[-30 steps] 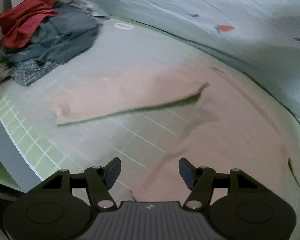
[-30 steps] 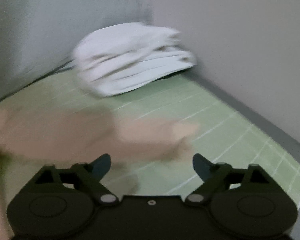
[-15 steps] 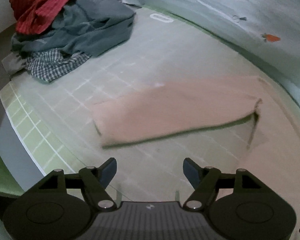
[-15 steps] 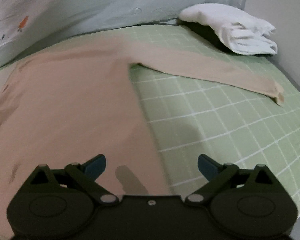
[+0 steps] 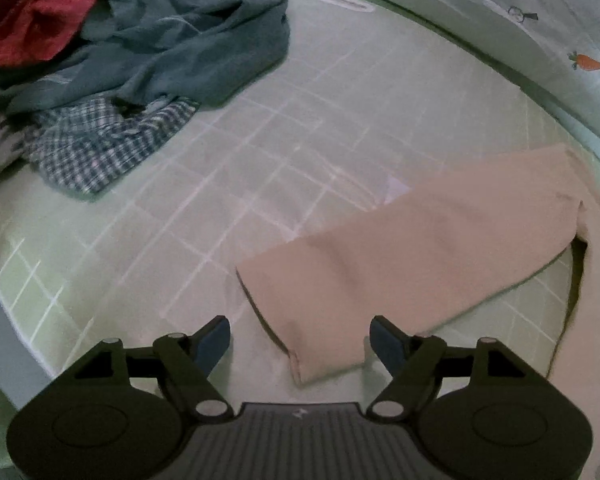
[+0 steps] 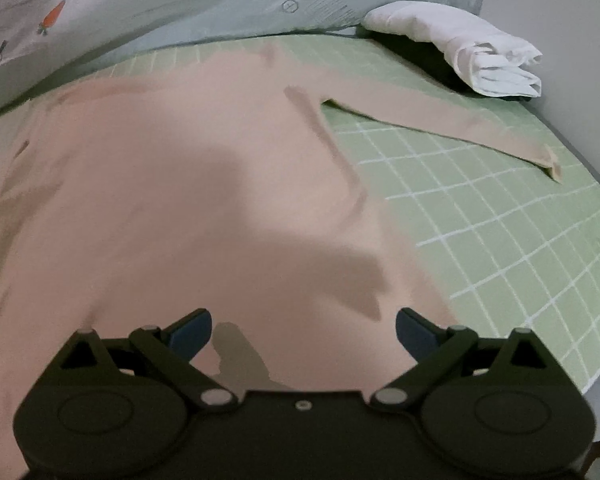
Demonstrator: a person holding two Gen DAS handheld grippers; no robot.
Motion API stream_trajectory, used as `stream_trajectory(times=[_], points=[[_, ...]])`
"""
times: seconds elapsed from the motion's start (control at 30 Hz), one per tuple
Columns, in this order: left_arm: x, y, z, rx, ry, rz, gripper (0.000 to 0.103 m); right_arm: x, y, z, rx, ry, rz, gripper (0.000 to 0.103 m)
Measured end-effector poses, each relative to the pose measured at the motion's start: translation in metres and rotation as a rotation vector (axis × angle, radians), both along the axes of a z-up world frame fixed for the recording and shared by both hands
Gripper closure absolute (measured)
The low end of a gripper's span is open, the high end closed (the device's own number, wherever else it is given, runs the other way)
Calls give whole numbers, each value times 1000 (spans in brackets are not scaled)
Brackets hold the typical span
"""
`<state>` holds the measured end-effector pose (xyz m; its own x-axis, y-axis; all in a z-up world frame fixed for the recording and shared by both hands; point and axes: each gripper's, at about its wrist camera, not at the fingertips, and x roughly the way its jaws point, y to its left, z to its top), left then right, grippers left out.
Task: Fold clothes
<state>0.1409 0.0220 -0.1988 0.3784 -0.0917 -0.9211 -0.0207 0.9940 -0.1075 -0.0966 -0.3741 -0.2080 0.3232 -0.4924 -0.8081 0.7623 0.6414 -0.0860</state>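
A pale pink long-sleeved top lies flat on the green grid mat. In the left wrist view its left sleeve stretches out across the mat, cuff nearest me. My left gripper hovers just over that cuff, jaws opening, and the cuff end lies between the fingers without the pads pressing it. In the right wrist view the other sleeve reaches out to the right. My right gripper stands open above the lower body of the top, holding nothing.
A heap of unfolded clothes sits at the far left: a red garment, a teal one and a checked one. Folded white laundry rests at the far right. A pale quilt with carrot prints runs along the back.
The left gripper has swung left and down along the sleeve to its cuff. The right gripper has swung left from the white laundry to over the top's body. Both stay open.
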Motion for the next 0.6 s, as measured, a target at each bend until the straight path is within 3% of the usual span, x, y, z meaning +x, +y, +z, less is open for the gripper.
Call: stream_trajectory(times=[0.13,0.27,0.3,0.37,0.4,0.6], points=[[12,-1,-8,-1,17,-54,25,6,11,1,-15,23,-6,3],[15,-10,-10,58,15,-111,30,7,14,1,-11,26,-13,3],[15,-10,-10,60,10,-115,38,7,14,1,-7,26,-13,3],[16,-10,-7,50,-8,-115,65,8,14,2,-1,17,-5,3],[17,-11,-5,30,-13,-120,94,7,14,4,-7,6,-4,3],[11,-35,18,-32,-103,-174,98,3,6,8,-13,-27,9,3]])
